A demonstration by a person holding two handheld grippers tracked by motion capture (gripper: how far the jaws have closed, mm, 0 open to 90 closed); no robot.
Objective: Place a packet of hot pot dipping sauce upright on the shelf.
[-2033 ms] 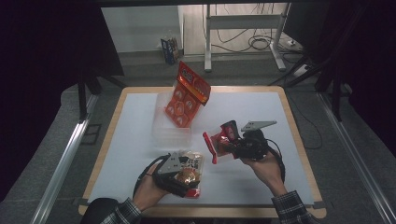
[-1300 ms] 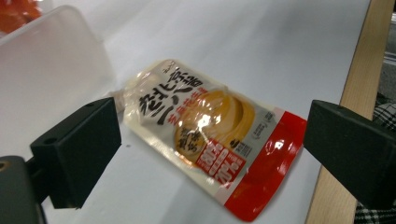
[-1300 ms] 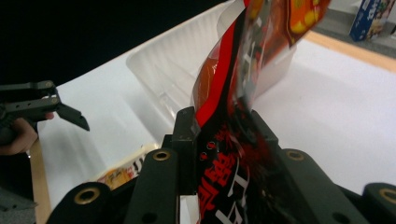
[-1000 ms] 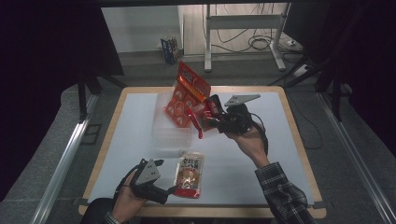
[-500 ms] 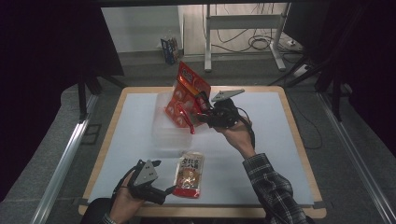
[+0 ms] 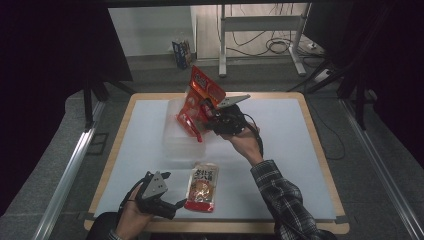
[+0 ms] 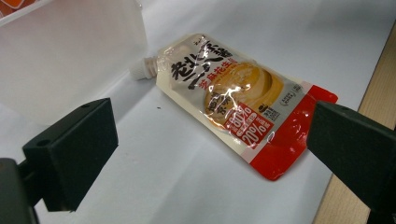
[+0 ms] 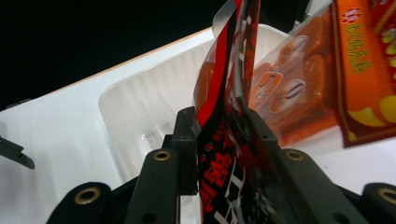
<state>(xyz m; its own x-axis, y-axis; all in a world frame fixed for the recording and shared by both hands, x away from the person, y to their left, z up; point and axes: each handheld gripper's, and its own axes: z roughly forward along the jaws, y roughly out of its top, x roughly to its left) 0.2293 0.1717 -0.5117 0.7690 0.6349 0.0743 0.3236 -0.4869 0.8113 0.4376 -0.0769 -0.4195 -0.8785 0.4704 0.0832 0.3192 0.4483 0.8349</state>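
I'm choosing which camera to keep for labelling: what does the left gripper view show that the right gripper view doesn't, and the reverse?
Left gripper view alone: a spouted sauce pouch lying flat on the white mat between the open left tool jaws, and the table's wooden edge. Right gripper view alone: the right tool shut on a red packet held over the bin, with orange snack bags standing beside it. Both share the clear plastic bin.

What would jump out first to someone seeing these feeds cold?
The right hand-held gripper, shut on a red packet, holds it over the clear tray at mid-table, beside an upright orange snack bag. Nearer the front edge, a spouted sauce pouch lies flat before the open left hand-held gripper.
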